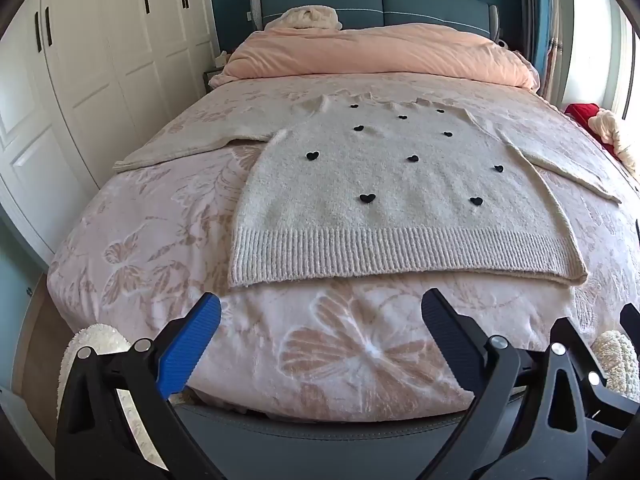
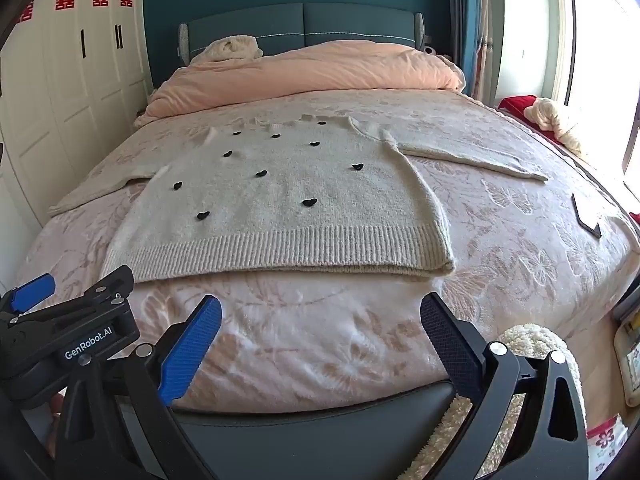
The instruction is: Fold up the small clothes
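Note:
A cream knit sweater point(image 1: 384, 196) with small black hearts lies flat and face up on the bed, sleeves spread to both sides, ribbed hem toward me. It also shows in the right wrist view point(image 2: 280, 208). My left gripper point(image 1: 320, 308) is open and empty, held over the foot of the bed just short of the hem. My right gripper point(image 2: 320, 308) is open and empty too, just short of the hem's right part. The left gripper's body point(image 2: 72, 332) shows at the lower left of the right wrist view.
The bed has a pink floral blanket point(image 1: 340, 360) and a rolled peach duvet point(image 1: 380, 52) at the headboard. White wardrobes point(image 1: 80, 80) stand left. A phone point(image 2: 586, 216) lies on the bed's right side. A red cushion point(image 2: 516, 104) and cream cloth lie far right.

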`<move>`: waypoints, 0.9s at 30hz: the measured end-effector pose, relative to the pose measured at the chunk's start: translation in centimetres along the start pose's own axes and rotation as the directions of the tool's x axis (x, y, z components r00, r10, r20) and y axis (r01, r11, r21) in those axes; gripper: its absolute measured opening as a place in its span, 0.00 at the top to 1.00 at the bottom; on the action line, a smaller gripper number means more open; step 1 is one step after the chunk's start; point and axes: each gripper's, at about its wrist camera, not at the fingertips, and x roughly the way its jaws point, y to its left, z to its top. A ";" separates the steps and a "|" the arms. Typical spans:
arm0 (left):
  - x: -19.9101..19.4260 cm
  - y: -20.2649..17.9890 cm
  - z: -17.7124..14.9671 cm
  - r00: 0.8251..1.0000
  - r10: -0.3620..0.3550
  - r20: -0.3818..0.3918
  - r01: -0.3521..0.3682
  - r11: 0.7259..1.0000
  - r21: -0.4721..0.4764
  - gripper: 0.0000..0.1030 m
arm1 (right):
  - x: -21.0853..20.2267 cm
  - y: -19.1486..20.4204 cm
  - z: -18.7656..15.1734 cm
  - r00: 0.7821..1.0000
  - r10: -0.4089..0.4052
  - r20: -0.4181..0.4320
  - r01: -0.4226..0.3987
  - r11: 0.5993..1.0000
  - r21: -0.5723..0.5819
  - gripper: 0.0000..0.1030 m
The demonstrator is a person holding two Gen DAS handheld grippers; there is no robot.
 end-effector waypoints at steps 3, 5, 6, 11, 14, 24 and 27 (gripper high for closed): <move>0.0 -0.3 -0.1 1.000 0.004 -0.010 -0.004 1.000 -0.001 0.05 | 0.1 0.0 0.0 1.000 0.000 -0.007 0.000 1.000 0.000 0.05; 0.0 -0.5 -0.2 1.000 0.004 -0.014 -0.004 1.000 -0.001 0.05 | 0.1 0.0 0.0 1.000 -0.001 -0.010 0.001 1.000 0.001 0.05; -0.1 -0.7 -0.3 1.000 0.003 -0.014 -0.003 1.000 0.000 0.05 | 0.0 -0.1 0.0 1.000 0.003 -0.006 -0.003 1.000 0.003 0.05; -0.1 0.3 -0.4 1.000 0.004 -0.012 -0.004 1.000 -0.007 0.05 | 0.1 0.0 0.0 1.000 0.005 -0.010 -0.005 1.000 0.010 0.05; -0.1 0.2 -0.1 1.000 0.010 -0.015 -0.010 1.000 -0.002 0.05 | 0.3 -0.1 0.0 1.000 0.007 -0.009 -0.007 1.000 0.007 0.05; 0.1 0.2 -0.1 1.000 0.019 -0.016 -0.019 1.000 0.003 0.05 | 0.3 -0.2 -0.3 1.000 0.010 -0.015 -0.009 1.000 0.010 0.05; 0.1 0.2 -0.1 1.000 0.021 -0.016 -0.021 1.000 0.004 0.05 | 0.3 -0.2 -0.4 1.000 0.010 -0.016 -0.010 1.000 0.008 0.05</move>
